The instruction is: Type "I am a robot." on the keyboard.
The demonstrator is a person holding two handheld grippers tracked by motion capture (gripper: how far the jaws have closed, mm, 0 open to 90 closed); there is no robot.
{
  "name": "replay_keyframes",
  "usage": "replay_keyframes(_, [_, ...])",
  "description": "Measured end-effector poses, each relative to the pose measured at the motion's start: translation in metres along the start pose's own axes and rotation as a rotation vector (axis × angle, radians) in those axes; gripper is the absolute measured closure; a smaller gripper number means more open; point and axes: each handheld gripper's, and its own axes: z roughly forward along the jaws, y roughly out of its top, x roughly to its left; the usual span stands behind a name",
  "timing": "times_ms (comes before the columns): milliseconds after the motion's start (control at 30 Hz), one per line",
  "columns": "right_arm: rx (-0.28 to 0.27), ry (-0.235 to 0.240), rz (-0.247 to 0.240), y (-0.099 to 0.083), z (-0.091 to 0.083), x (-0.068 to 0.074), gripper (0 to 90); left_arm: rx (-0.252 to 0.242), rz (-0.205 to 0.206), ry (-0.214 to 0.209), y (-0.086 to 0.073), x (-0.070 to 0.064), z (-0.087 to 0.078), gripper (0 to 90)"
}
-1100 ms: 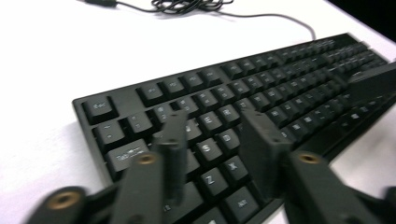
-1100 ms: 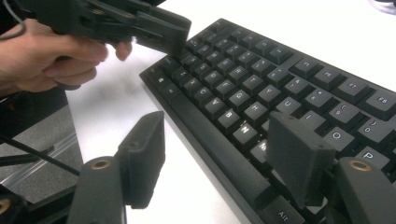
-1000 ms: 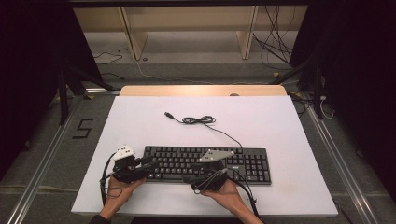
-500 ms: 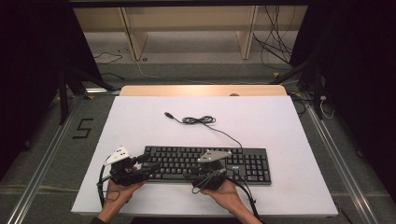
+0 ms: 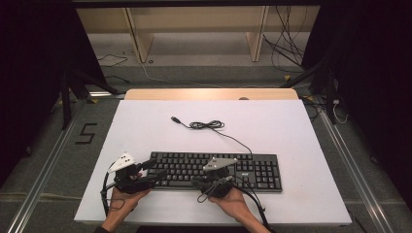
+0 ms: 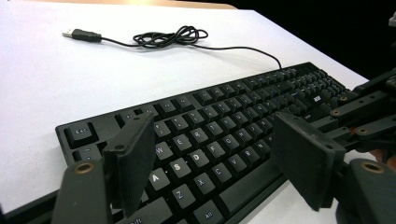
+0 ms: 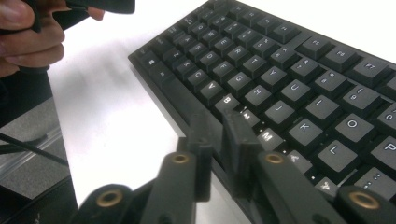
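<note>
A black keyboard (image 5: 214, 170) lies flat on the white table (image 5: 291, 131) near its front edge. Its thin cable runs back to a loose coil (image 5: 206, 125) and a USB plug (image 5: 176, 119). My left gripper (image 5: 151, 175) is open at the keyboard's left end, its jaws spread wide above the letter keys (image 6: 217, 163). My right gripper (image 5: 196, 182) sits at the keyboard's front edge near the middle. Its jaws are shut with nothing between them (image 7: 219, 144), just over the edge by the B, N and M keys. The keyboard (image 7: 289, 79) runs off to the upper right in that view.
The coiled cable (image 6: 173, 36) and plug (image 6: 81, 34) lie on bare table behind the keyboard. A wooden strip (image 5: 209, 93) borders the table's far edge, with floor, cables and shelf legs beyond. The person's left hand (image 7: 28, 39) is close to the right gripper.
Both grippers have edged slightly toward the front of the table and a little left. The keyboard and cable have not moved.
</note>
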Motion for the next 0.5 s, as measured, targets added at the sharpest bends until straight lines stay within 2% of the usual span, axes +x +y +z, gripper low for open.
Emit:
replay_keyframes(200, [0.020, -0.016, -0.006, -0.0007, 0.0043, -0.0003, 89.9, -0.001, 0.001, -0.001, -0.0002, -0.0010, -0.0003, 30.3])
replay_keyframes(500, [0.033, -0.039, -0.003, -0.0008, 0.0080, -0.0023, 90.0, -0.005, 0.008, -0.004, -0.0003, -0.0046, -0.0046, 30.0])
